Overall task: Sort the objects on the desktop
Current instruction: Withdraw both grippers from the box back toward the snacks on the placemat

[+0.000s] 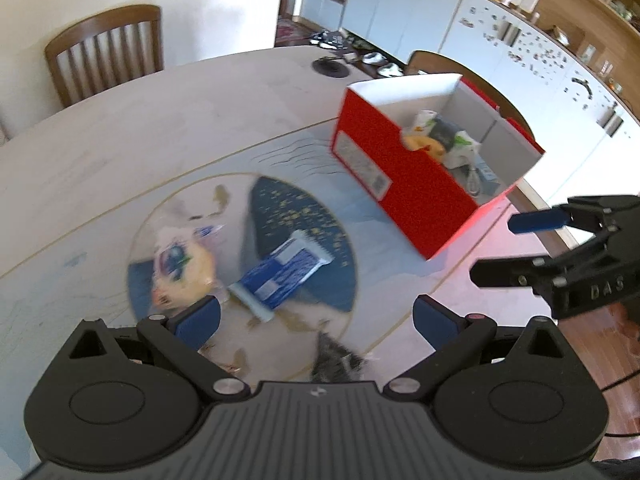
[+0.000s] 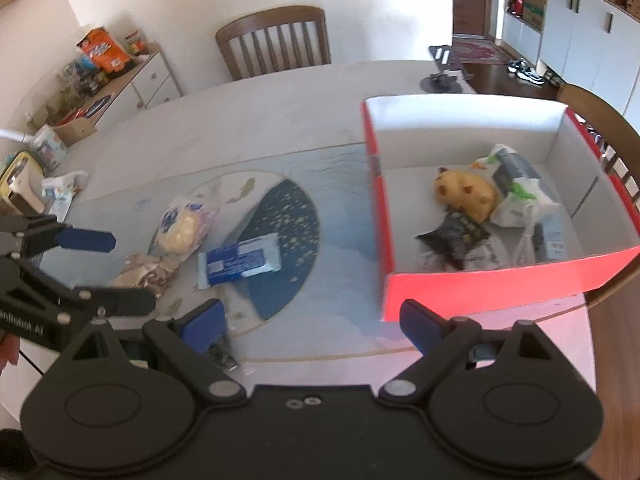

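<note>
A red box (image 1: 416,196) (image 2: 480,284) with a white inside stands on the table at the right and holds a yellow bun (image 2: 466,194), white packets and a dark packet (image 2: 452,236). On the blue mat lie a blue and white packet (image 1: 280,276) (image 2: 240,262), a clear bag with a yellow bun (image 1: 180,268) (image 2: 180,228), a crumpled brown wrapper (image 2: 148,268) and a dark packet (image 1: 336,360) (image 2: 220,354). My left gripper (image 1: 316,320) (image 2: 120,272) is open and empty above the mat. My right gripper (image 2: 312,320) (image 1: 496,248) is open and empty, near the box's front.
Wooden chairs (image 1: 108,48) (image 2: 276,40) stand behind the table, another (image 2: 608,136) behind the box. A black round object (image 1: 332,66) lies at the far table edge. A white bag (image 2: 64,190) lies at the left edge. White cabinets (image 1: 440,16) line the wall.
</note>
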`<state>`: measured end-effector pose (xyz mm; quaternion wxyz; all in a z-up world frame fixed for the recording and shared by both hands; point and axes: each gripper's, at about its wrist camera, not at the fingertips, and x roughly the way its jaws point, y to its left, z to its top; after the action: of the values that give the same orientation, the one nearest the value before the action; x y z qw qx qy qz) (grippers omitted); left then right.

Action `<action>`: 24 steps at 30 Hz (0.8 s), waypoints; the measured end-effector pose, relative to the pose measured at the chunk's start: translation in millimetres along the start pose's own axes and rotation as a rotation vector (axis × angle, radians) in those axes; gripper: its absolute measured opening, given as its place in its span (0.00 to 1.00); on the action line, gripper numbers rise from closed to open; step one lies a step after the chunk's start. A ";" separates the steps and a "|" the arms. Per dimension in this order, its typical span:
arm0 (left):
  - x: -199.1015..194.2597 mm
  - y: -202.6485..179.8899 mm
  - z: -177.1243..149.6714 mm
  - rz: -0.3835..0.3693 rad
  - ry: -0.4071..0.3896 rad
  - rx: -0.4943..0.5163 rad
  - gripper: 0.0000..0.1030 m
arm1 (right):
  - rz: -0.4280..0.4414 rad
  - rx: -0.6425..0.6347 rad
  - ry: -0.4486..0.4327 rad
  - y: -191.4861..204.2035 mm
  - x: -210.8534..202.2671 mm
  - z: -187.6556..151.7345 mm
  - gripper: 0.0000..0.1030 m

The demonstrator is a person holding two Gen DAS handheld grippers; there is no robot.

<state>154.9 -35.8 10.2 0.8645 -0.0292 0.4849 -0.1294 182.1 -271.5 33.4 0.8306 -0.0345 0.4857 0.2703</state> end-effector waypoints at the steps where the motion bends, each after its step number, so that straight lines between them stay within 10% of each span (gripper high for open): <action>1: -0.3 4.6 -1.8 0.004 0.002 -0.011 1.00 | 0.003 -0.007 0.005 4.3 2.0 -1.1 0.92; 24: 18.2 80.4 -33.2 0.116 0.054 -0.157 1.00 | 0.066 -0.124 0.090 76.8 41.2 -20.7 0.92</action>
<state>151.6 39.7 -36.6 0.8521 -0.0652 0.5177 -0.0417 144.5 -195.6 4.3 0.7949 -0.0820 0.5057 0.3252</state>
